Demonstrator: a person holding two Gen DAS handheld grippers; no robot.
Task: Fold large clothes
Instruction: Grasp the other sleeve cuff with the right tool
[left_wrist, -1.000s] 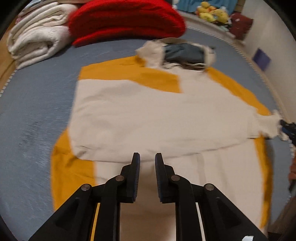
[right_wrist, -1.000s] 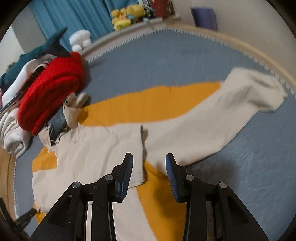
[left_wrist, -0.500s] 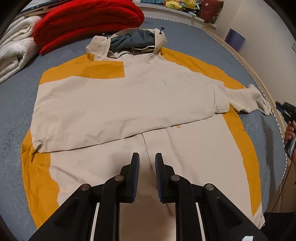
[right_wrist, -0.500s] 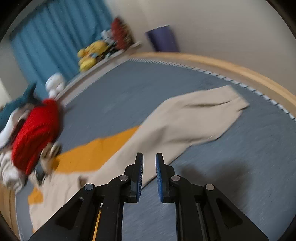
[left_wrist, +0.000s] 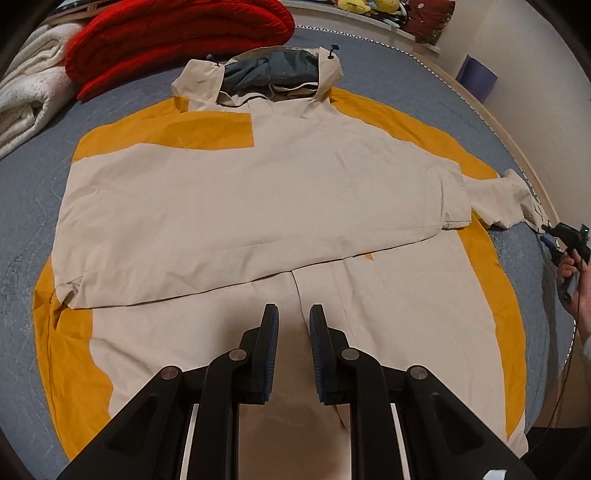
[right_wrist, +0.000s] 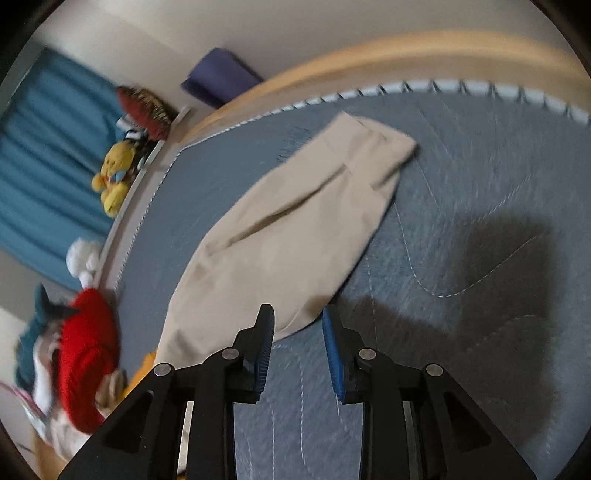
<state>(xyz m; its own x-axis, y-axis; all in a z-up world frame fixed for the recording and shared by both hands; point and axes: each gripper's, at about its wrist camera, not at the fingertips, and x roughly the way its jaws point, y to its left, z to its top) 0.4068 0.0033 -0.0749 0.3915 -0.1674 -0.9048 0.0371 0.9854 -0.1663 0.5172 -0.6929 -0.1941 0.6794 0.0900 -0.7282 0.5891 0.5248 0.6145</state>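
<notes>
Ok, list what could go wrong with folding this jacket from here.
1. The right tongs, jaws opening, hold nothing yet; they sit near the sleeve edge, so a grab may catch only a thin bit and slip.
2. That sleeve reaches close to the bed edge and could slide off.
3. The left tongs hover over the jacket; dragging could wrinkle the already folded sleeve.

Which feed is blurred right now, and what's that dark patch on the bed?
Left wrist view: sharp, the jacket evenly lit, edges bowed by the fisheye. Right wrist view: motion-smeared across the sleeve and quilt; the dark patch is a shadow, apparently the rig's.
</notes>
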